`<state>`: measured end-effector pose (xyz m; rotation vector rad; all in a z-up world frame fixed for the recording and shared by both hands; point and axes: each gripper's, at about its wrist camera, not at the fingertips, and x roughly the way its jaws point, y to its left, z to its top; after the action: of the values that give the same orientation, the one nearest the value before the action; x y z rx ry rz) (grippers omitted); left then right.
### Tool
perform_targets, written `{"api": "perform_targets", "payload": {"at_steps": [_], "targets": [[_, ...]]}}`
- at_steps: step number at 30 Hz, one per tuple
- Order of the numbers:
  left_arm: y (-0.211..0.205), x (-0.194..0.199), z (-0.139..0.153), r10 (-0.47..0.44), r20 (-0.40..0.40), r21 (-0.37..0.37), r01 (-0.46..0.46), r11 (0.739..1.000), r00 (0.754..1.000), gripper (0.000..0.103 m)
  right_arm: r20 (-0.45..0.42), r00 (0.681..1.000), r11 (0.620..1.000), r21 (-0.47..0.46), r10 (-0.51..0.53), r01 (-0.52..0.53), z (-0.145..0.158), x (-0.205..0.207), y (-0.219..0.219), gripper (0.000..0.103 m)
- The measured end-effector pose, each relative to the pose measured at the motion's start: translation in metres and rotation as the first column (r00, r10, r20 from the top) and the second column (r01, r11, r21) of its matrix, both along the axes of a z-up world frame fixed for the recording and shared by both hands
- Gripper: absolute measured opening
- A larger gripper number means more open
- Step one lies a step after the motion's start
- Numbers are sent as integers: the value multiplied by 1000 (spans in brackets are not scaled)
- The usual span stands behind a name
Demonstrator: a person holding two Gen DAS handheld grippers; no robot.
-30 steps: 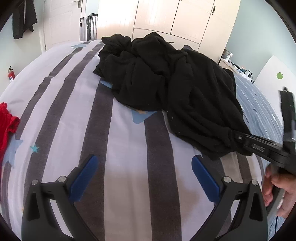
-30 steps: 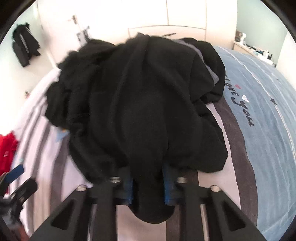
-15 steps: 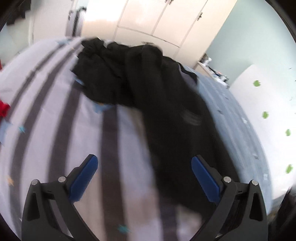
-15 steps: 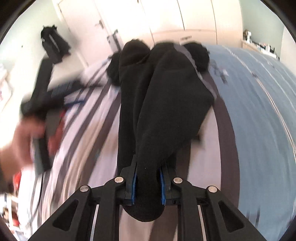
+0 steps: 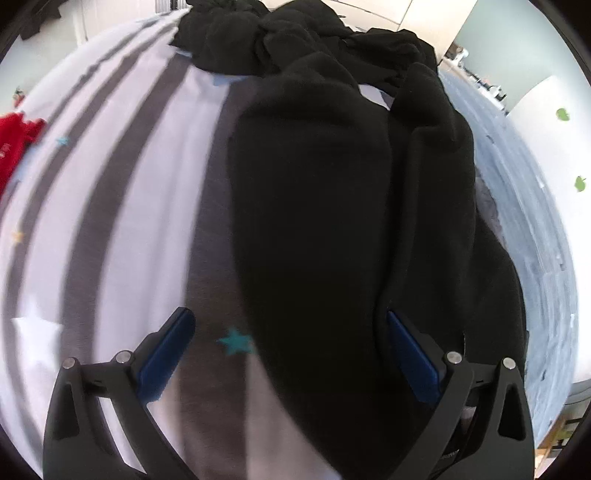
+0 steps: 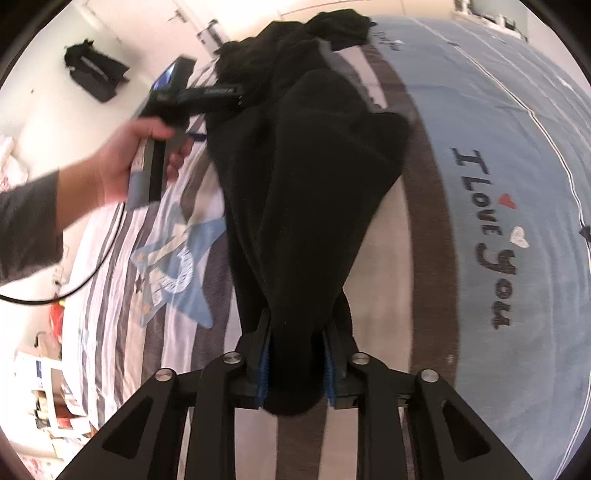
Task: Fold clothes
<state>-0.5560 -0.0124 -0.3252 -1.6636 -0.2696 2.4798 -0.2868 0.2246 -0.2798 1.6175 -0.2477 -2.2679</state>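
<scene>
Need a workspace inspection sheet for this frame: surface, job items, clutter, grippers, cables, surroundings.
Surface: bed with a grey and white striped cover with star prints; blue side with "I Love You" lettering.
Job's things: black garment, crumpled and stretched along the bed.
Clutter: red cloth at the bed's left edge.
Grippers: right gripper shut on the black garment's near end; left gripper open, garment between its fingers, not pinched; a hand holds it.
Cables: black cable hanging from the left gripper's handle.
Surroundings: white cupboard doors; dark clothing hung on the wall; cluttered shelf.
</scene>
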Motion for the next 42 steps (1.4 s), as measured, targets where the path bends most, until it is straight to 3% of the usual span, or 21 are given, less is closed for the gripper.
{"api": "perform_targets", "payload": {"at_steps": [2,4,5,9,12,16,20,24,28,30,32,36,37,42], "targets": [[8,-3,1,-53,-12,17,53,998,999,33,8,1000,1000,-5,-5,5,-2,-1,5,28],[16,-3,7,-91,-13,34,91,995,996,15,17,1000,1000,-10,-10,10,-3,-2,10,32],[15,2,13,-94,-35,34,95,995,995,13,19,1000,1000,-13,-8,8,-4,-2,11,33],[-6,39,40,-49,-94,60,55,997,994,12,12,1000,999,-36,8,-7,1,1,12,36],[-28,88,50,-28,-93,28,31,999,995,12,13,1000,997,-68,22,-21,7,5,14,41],[-67,184,50,47,-5,12,-47,999,999,11,27,998,994,-91,56,-53,9,24,22,41],[-96,272,48,138,86,13,-140,990,987,11,33,997,993,-95,75,-72,14,28,21,41],[-101,323,46,168,152,29,-174,984,974,19,20,998,995,-82,58,-56,14,4,16,41],[-107,337,73,218,146,60,-229,972,965,50,-31,999,997,-72,9,-12,17,-44,12,42],[-109,342,97,216,73,53,-220,974,974,52,-55,998,998,-68,-3,-1,9,-76,7,47],[-111,335,113,205,-9,22,-205,979,979,65,-77,997,999,-48,-20,16,1,-106,3,49],[-135,276,104,187,-57,33,-185,982,981,67,-54,998,997,-66,-42,38,-17,-155,0,49],[-140,295,88,178,-73,42,-175,984,981,67,-44,998,996,-76,-48,45,-22,-166,0,49],[-128,212,75,64,-171,7,-64,998,983,67,-17,999,992,-113,-50,48,-40,-195,-1,49]]}}
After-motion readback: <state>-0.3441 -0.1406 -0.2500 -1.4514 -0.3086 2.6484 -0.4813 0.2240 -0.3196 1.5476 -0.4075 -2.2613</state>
